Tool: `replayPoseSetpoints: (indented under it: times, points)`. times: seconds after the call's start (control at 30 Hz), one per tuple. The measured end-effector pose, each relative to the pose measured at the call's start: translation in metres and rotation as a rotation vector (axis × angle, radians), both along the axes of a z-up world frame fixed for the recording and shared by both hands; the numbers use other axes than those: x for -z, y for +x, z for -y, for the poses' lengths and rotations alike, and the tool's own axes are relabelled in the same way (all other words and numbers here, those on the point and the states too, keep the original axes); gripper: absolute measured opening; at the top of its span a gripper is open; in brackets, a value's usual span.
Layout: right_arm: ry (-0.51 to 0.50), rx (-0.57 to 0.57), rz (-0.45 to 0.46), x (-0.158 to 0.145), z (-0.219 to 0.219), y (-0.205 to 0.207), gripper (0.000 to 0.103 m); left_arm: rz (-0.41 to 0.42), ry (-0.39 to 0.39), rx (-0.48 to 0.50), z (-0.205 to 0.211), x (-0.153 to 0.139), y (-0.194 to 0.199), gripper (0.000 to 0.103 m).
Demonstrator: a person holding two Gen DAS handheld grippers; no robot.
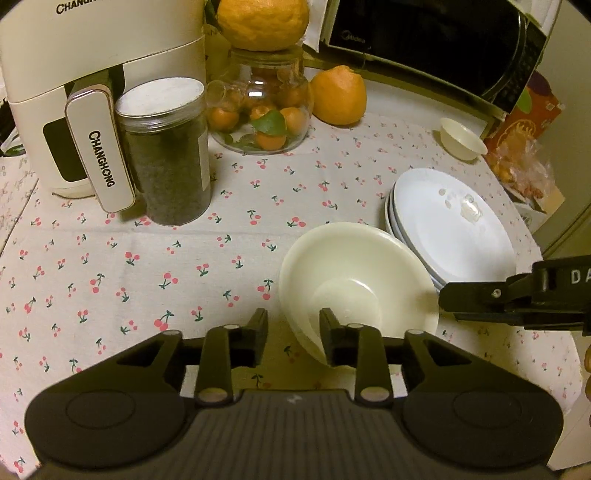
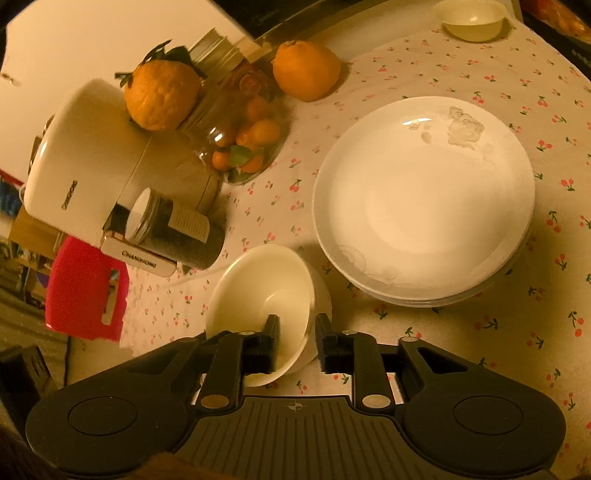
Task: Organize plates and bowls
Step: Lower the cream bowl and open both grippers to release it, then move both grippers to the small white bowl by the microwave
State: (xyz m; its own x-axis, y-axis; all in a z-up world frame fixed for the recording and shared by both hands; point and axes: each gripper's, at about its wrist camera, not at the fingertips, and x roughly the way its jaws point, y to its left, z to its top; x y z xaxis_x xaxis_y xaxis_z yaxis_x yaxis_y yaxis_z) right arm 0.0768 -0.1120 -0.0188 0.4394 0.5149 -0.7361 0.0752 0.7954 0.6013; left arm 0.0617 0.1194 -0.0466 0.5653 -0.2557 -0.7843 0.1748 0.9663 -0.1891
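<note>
Both claws meet at one cream bowl (image 2: 264, 291), which stands tilted beside the stack of white plates (image 2: 424, 195) near the table's right edge. Right gripper (image 2: 295, 341) straddles the bowl's near rim, one finger inside, one outside, jaws narrowly spread with no firm pinch visible. Left gripper (image 1: 293, 334) has jaws parted, one finger over the same rim, so neither arm is clearly nearer. A smaller bowl (image 2: 471, 18) waits at the far edge, well apart
</note>
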Motion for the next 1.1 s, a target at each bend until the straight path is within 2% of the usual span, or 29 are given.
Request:
replayPoseSetpoints:
  times: [0.13,0.27,0.33,0.4,0.5,0.67,0.8,0.97,1.1]
  points:
    - [0.008,0.001,0.005,-0.003,0.003,0.000,0.047,0.009,-0.015,-0.008,0.000,-0.003,-0.001,0.043]
    - [0.018,-0.006,0.007,-0.006,0.004,-0.001,0.054,0.014,-0.021,-0.009,0.002,-0.005,-0.001,0.054]
    - [0.023,-0.012,0.006,-0.008,0.003,0.000,0.064,0.013,-0.027,-0.006,0.002,-0.007,-0.001,0.059]
    - [0.026,-0.008,0.012,-0.010,0.005,-0.001,0.070,0.014,-0.034,-0.003,0.003,-0.008,-0.001,0.064]
    - [0.030,-0.004,0.016,-0.013,0.008,0.001,0.075,0.018,-0.041,-0.005,0.006,-0.012,-0.001,0.072]
    - [0.024,0.029,0.035,-0.021,0.019,0.002,0.081,0.022,-0.053,-0.009,0.011,-0.016,0.000,0.085]
    - [0.000,0.034,0.063,-0.030,0.029,0.002,0.081,0.028,-0.048,-0.001,0.018,-0.020,0.001,0.086]
    - [-0.048,0.050,0.100,-0.037,0.044,0.000,0.085,0.085,0.008,-0.006,0.029,-0.026,-0.001,0.092]
    - [-0.065,0.049,0.120,-0.042,0.053,-0.004,0.085,0.071,-0.011,-0.018,0.034,-0.029,0.004,0.094]
